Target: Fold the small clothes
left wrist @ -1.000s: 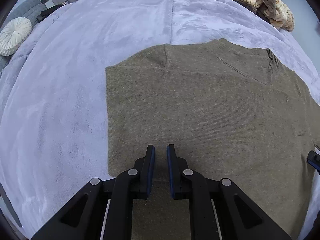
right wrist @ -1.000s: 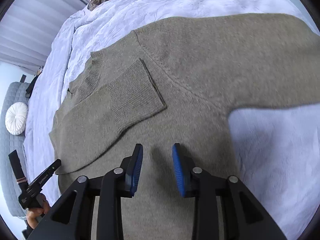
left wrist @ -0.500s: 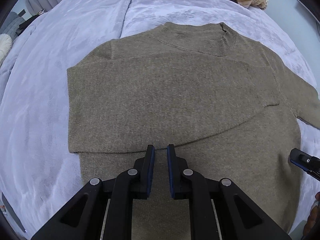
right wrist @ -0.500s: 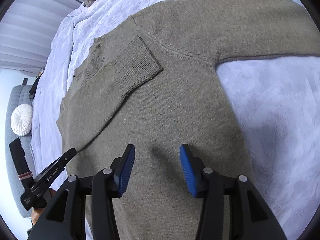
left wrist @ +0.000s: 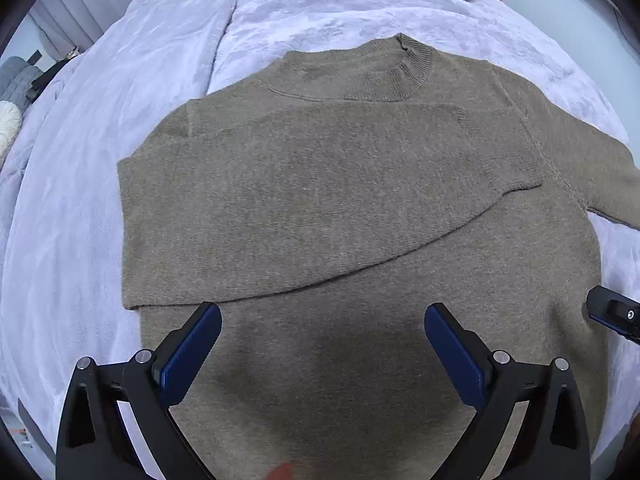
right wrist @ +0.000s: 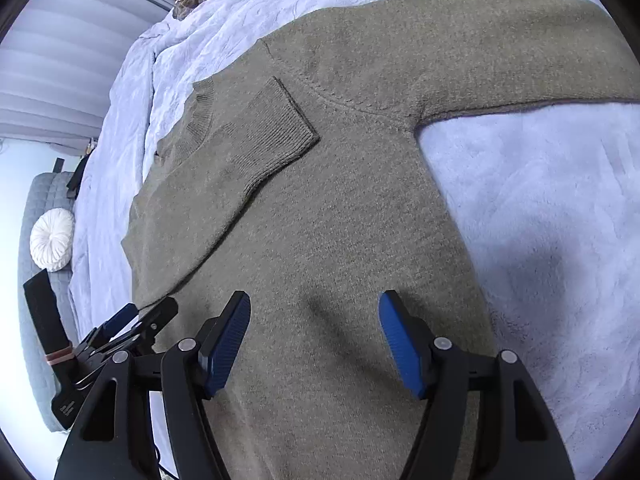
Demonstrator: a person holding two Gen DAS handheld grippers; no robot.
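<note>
The olive sweater point(left wrist: 320, 200) lies flat on the lilac blanket point(left wrist: 120, 80), its body directly beneath both grippers. The left gripper point(left wrist: 323, 316) has its jaws opening wide, nothing between them but knit below. The right gripper point(right wrist: 315, 304) is also opening, empty. One sleeve point(right wrist: 256, 148) is folded across the chest (cuff near the collar); the other sleeve point(right wrist: 500, 48) stretches out sideways. Bare blanket lies open on either side of the sweater.
</note>
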